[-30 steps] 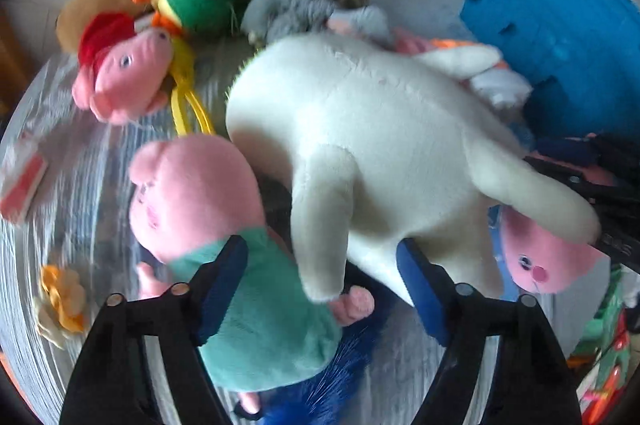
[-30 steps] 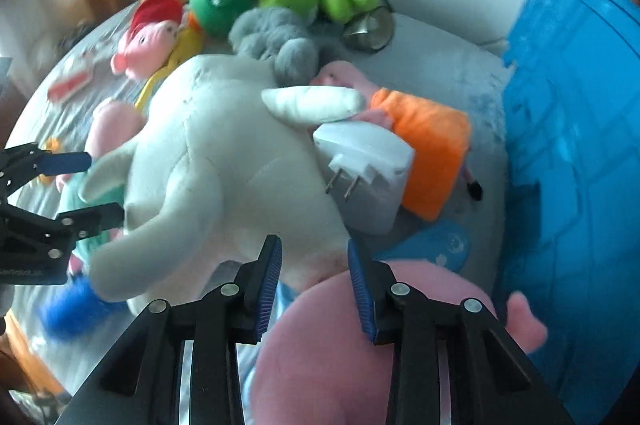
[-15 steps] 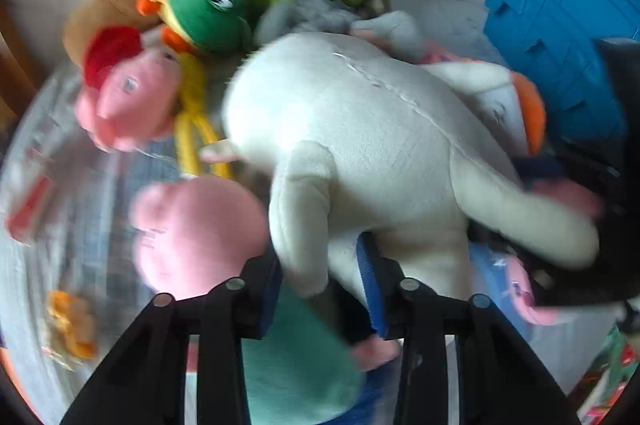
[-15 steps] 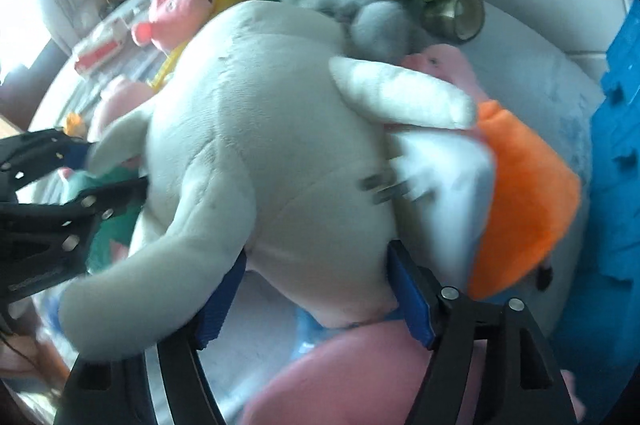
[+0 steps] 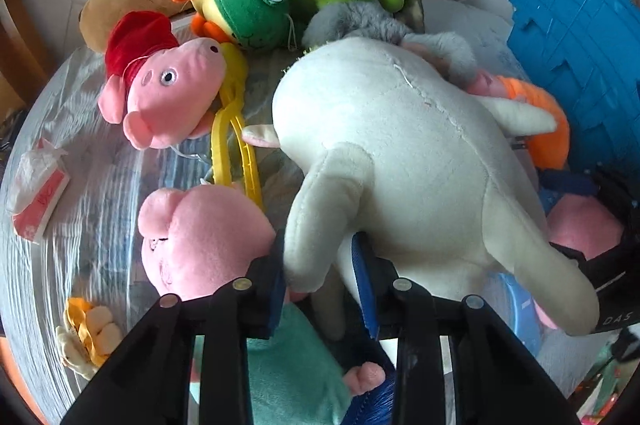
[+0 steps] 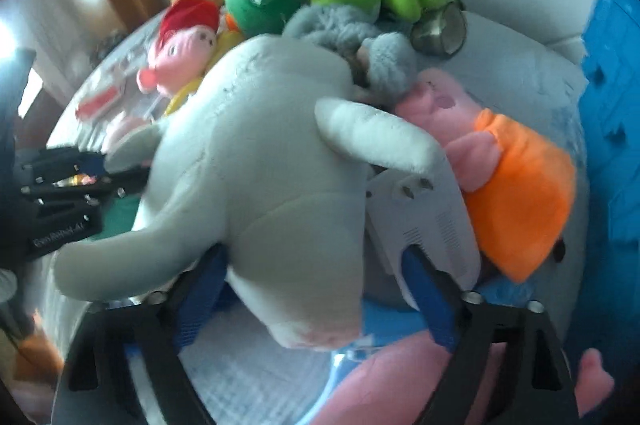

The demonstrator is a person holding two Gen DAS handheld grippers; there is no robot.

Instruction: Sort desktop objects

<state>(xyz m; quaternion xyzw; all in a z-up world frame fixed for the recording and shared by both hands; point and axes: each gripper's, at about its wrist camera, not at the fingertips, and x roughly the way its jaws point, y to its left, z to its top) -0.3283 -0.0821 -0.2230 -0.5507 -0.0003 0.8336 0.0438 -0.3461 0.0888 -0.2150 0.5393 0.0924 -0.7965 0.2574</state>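
Our biggest risk is the white plush [image 5: 400, 153] sagging or twisting loose: the left gripper [image 5: 320, 281] is clamped only on one thin limb, so the heavy body could swing and drag the pink pig [image 5: 200, 237] or the charger [image 6: 424, 221] with it. The right gripper [image 6: 316, 289] has just been opening; its jaws now stand wide around the plush's lower body without pressing, and the right pad sits against the charger, so closing here could pinch that too. The plush lies mid-tabletop atop the pile, with the blue crate [image 5: 576, 65] at the right. We hold both grippers pointing steeply down, left one near-left of the plush, right one near-right.
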